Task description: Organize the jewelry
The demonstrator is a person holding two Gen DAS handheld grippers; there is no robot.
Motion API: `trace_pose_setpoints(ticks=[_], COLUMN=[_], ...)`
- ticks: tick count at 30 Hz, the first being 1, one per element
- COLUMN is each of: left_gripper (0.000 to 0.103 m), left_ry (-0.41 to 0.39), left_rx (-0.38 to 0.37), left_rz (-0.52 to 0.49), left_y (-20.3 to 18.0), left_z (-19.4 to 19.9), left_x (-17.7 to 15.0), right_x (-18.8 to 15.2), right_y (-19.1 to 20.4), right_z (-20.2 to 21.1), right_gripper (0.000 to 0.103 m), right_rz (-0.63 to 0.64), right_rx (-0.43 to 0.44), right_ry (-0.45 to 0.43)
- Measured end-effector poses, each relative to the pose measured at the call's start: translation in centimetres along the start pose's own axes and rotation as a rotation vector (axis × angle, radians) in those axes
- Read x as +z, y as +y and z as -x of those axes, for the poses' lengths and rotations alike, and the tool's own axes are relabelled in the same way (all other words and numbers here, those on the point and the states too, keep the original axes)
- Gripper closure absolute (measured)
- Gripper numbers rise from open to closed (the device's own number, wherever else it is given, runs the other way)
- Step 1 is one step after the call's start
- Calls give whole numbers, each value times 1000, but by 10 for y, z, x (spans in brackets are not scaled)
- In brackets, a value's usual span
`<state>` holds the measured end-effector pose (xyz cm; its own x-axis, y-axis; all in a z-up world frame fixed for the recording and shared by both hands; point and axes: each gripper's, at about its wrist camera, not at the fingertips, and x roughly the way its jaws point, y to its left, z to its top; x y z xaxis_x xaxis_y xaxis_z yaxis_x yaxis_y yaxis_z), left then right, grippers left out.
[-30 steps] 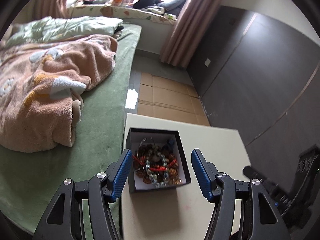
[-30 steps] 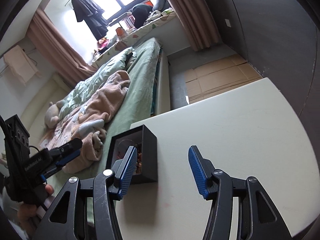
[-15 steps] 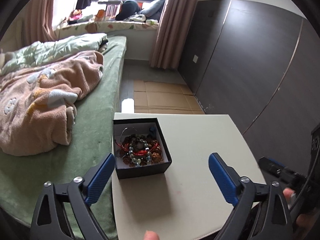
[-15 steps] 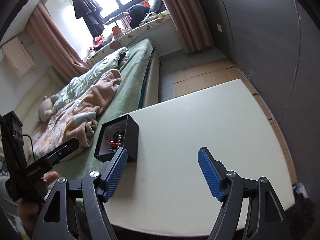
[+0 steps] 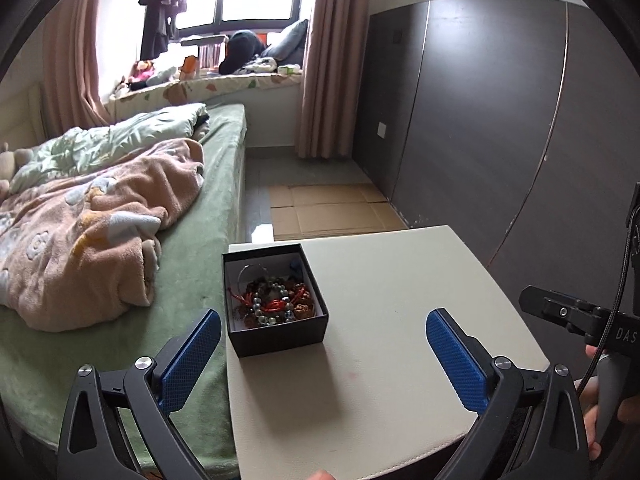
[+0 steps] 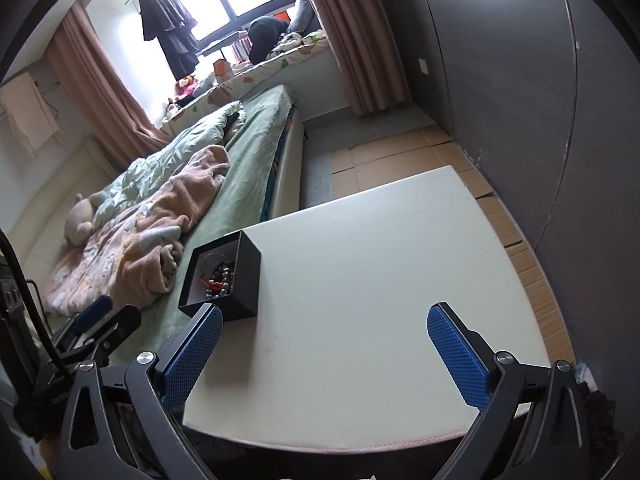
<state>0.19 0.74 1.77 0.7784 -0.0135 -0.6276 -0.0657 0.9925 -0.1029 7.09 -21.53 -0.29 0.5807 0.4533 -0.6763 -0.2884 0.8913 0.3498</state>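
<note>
At eleven o'clock on the counter, the jewelry box sits full of beaded bracelets. Your left gripper and right gripper have pulled back, now spread wide and empty, suggesting the organizing is finished.

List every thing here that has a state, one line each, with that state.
left gripper: open, holding nothing
right gripper: open, holding nothing
black box: lidless, upright on the table near its bed-side edge
beaded bracelets: piled inside the box
curtains: drawn aside
</note>
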Motion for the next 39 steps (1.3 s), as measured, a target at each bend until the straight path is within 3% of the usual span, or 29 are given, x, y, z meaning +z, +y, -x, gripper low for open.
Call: trace_pose_setpoints(ticks=[13, 39], left_gripper=[1, 1], left_ry=[-37, -29], left_rx=[12, -5], left_rz=[-21, -14], left_y=[0, 4], left_z=[9, 9], left_x=[5, 6], right_x=[-3, -1], right_y=[6, 15], right_z=[-3, -3], right_gripper=[0, 0], right_rz=[34, 51], right_rx=[4, 5], right_ry=[17, 19])
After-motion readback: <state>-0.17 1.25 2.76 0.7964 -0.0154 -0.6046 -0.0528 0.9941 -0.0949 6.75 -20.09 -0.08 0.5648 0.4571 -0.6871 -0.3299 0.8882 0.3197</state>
